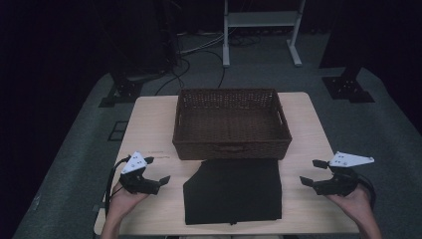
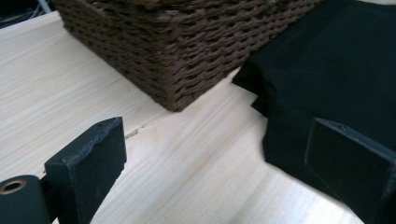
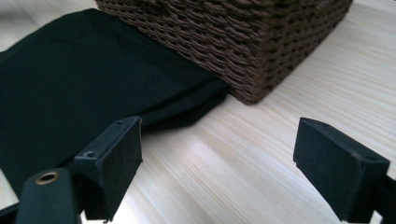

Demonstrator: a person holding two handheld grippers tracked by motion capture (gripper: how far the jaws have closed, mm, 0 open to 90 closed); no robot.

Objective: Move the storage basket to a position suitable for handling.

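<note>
Black cloth [image 1: 233, 191] and dark brown woven basket [image 1: 232, 122] on a pale wood-grain counter [image 1: 149, 124].

Each tool is black: the left tool [image 1: 158, 171] and the right tool [image 1: 309, 172] both carry a light grey plate dotted with small dark marks. The plain, unpatterned cloth lies between them; the basket's weave runs in tight brown rows.

Lab or recording studio — dark curtained surround, grey carpet [image 1: 74, 149], loose cables [image 1: 199, 47] (trailing past stand feet), white frame legs [image 1: 226, 45], lone wooden table [image 1: 149, 124].
</note>
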